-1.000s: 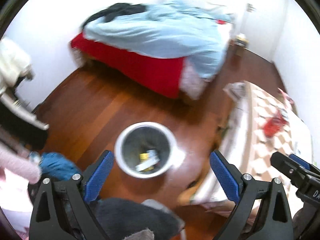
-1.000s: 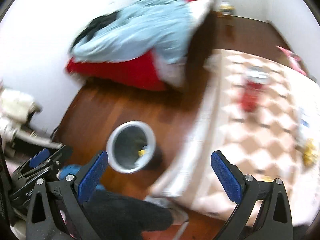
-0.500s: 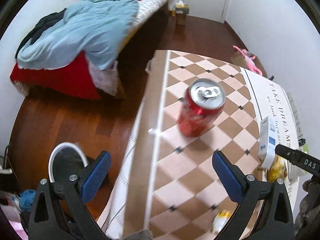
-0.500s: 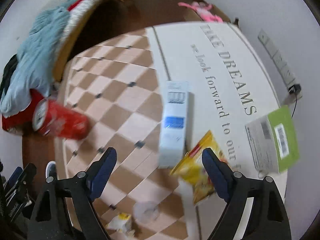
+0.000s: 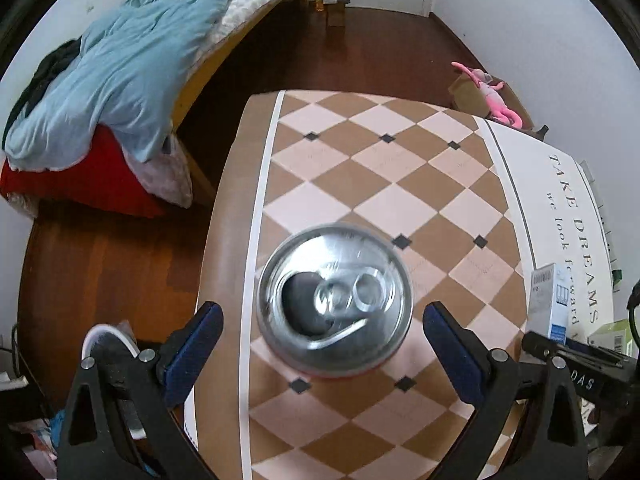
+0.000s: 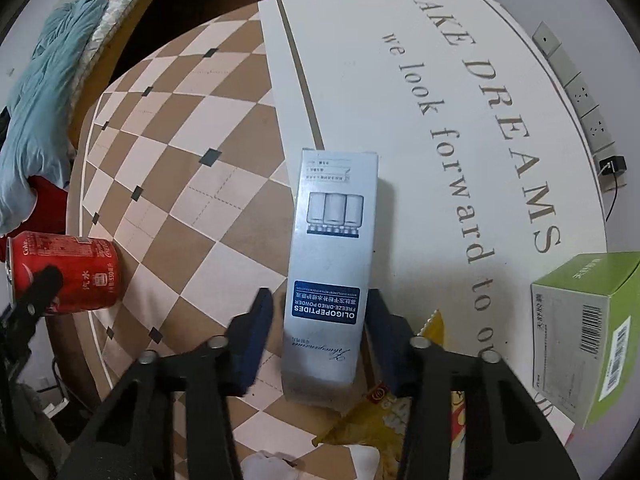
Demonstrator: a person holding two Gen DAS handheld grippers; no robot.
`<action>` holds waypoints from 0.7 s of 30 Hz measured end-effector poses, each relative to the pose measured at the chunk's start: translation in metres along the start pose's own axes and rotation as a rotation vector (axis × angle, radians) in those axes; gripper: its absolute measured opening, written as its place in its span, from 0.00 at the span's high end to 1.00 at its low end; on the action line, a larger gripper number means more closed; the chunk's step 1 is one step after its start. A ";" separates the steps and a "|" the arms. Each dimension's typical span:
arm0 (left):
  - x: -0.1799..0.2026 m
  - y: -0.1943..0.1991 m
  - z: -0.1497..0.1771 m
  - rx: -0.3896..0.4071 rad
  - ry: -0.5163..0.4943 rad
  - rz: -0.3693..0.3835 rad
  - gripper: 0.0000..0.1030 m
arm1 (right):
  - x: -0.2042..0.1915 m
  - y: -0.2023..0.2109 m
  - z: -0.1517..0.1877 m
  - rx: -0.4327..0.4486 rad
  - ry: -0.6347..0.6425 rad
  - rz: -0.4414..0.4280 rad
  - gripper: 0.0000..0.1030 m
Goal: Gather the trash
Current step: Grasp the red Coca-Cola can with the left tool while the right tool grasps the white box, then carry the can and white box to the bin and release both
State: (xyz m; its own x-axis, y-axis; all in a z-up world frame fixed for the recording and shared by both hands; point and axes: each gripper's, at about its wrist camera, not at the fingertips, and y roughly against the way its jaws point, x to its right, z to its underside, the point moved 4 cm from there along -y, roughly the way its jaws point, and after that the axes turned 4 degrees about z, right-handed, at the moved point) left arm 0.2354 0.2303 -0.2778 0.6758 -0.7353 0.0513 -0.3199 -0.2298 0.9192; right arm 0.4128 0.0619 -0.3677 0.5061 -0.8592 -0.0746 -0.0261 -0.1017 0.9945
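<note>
We have swung from the bin to the desk (image 5: 472, 184): left gripper (image 5: 322, 344) wide open over the can (image 5: 334, 300), right gripper (image 6: 320, 340) open, its fingers (image 6: 256, 332) straddling the white box (image 6: 332, 256), neither gripped yet.

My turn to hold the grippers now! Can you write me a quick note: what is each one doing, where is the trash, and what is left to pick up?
Left gripper: open, straddling the upright red soda can, not yet squeezed.
Right gripper: open, fingers either side of the tall blue-white box, not clamped.
Also on the table: green box at right, yellow wrapper under the tall box's near end.
White bin stands on the floor left of the table.
Done: nothing is gripped at this moment.
Left: close on can and box, carry them to the bin, then probably the wrapper and green box.
</note>
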 end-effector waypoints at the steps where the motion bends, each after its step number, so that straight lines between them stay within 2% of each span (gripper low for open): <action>1: 0.001 0.000 -0.001 0.004 -0.002 -0.001 0.17 | 0.000 0.000 0.001 0.002 0.001 0.003 0.60; 2: 0.001 0.000 -0.004 0.005 -0.004 -0.004 0.31 | 0.000 -0.001 0.001 0.004 0.003 0.003 0.61; 3: 0.001 0.000 -0.004 0.006 -0.004 -0.001 0.38 | 0.000 0.000 0.002 0.005 0.002 0.002 0.62; 6: 0.001 0.006 -0.008 0.047 -0.008 -0.001 0.38 | -0.001 0.003 0.003 0.010 0.008 0.000 0.63; 11: 0.000 0.028 -0.011 0.116 -0.025 -0.006 0.38 | -0.004 0.029 0.007 0.072 0.028 -0.002 0.63; 16: -0.007 0.069 -0.011 0.205 -0.048 -0.012 0.38 | -0.021 0.066 0.016 0.150 0.063 -0.029 0.63; 21: -0.028 0.118 -0.007 0.285 -0.038 -0.004 0.38 | -0.059 0.111 0.029 0.223 0.126 -0.082 0.64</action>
State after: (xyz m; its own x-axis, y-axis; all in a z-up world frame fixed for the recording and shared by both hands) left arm 0.1833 0.2288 -0.1682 0.6535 -0.7564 0.0279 -0.4947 -0.3990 0.7721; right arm 0.3553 0.0865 -0.2550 0.6171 -0.7759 -0.1308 -0.1630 -0.2887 0.9435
